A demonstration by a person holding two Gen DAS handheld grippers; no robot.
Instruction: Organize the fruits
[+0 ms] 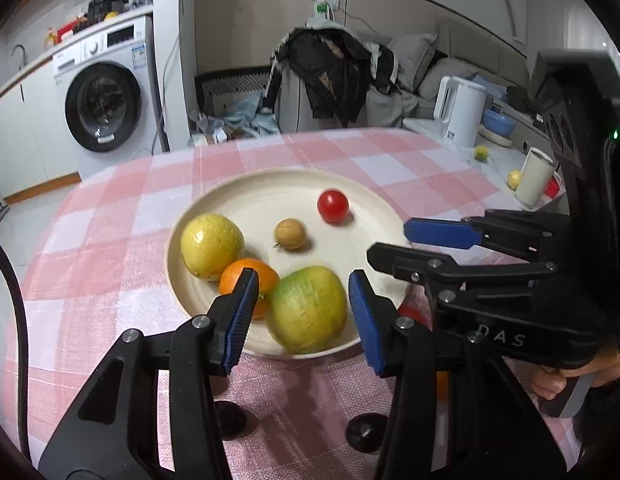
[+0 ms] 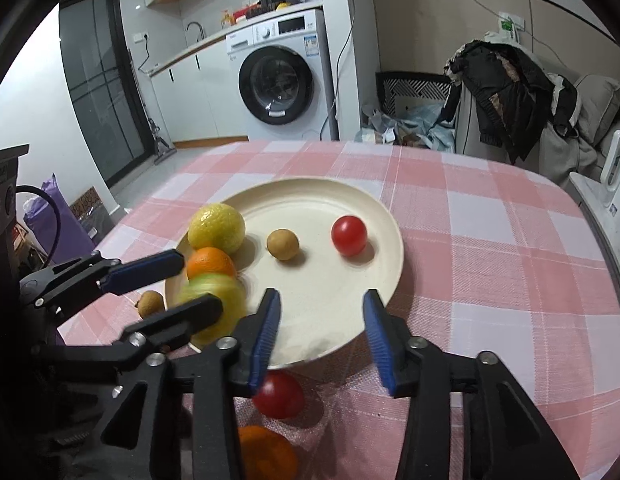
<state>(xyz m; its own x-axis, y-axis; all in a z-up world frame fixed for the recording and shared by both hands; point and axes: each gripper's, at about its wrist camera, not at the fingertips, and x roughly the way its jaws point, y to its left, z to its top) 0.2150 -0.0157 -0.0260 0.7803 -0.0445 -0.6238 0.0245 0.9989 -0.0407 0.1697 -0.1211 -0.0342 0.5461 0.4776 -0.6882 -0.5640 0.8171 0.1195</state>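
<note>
From the left wrist view, the left gripper [image 1: 304,306] hangs over the near edge of the plate [image 1: 270,190], its jaws wide on either side of a green-yellow fruit [image 1: 310,308] without touching it. In the right wrist view, the right gripper [image 2: 319,332] is spread wide and empty above the plate's bare near right part, while a red tomato [image 2: 278,395] and an orange [image 2: 266,452] lie on the tablecloth [image 2: 489,240] just off the near rim.
</note>
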